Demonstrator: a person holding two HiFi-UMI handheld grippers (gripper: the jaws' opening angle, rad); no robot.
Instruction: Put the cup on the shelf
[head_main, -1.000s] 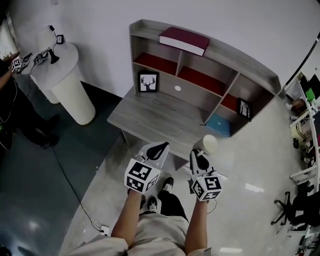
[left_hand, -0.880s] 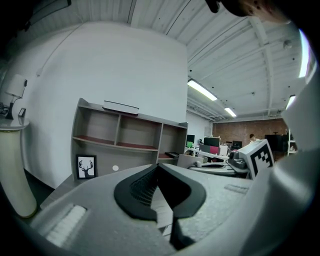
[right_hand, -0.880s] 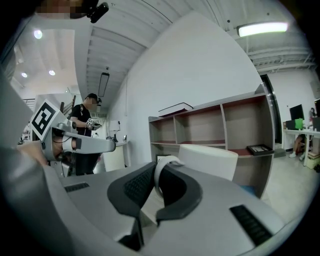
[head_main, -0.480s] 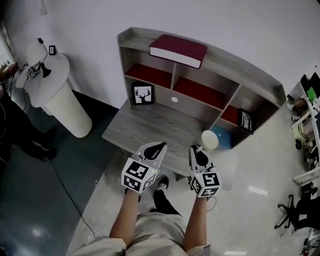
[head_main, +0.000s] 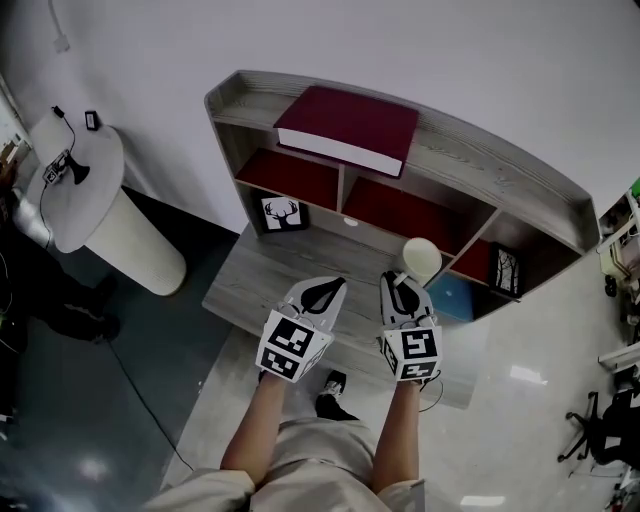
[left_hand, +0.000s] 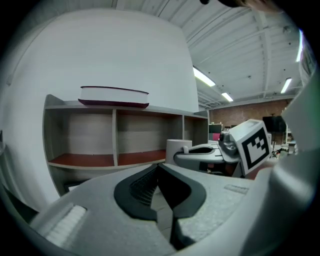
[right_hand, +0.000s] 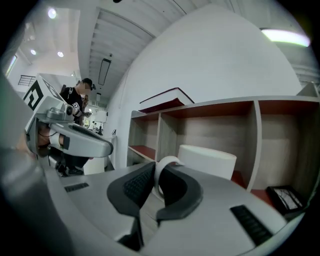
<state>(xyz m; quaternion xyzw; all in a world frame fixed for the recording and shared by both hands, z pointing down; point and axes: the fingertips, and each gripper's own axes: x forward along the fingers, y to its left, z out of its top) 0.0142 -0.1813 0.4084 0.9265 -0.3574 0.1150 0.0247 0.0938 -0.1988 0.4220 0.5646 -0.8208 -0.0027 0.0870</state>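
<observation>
A white cup (head_main: 421, 258) hangs in the air in front of the wooden shelf unit (head_main: 460, 175), by its right-hand red compartments. My right gripper (head_main: 402, 283) is shut on the cup's handle (right_hand: 165, 164); the cup's body (right_hand: 207, 160) rises just past the jaws. My left gripper (head_main: 322, 290) is beside it over the desk (head_main: 250, 280), jaws shut with nothing between them. In the left gripper view the cup (left_hand: 176, 148) and the right gripper (left_hand: 220, 150) show to the right, with the shelf (left_hand: 115, 135) behind.
A dark red book (head_main: 347, 128) lies on top of the shelf unit. A framed deer picture (head_main: 281, 212) stands at the desk's back left. A second frame (head_main: 503, 268) and a blue box (head_main: 458, 296) sit at the lower right. A white round pedestal (head_main: 105, 215) stands to the left.
Both grippers and the cup have moved forward over the desk, toward the shelf. The cup now hangs in front of the shelf's right compartments, instead of over the desk's front edge.
</observation>
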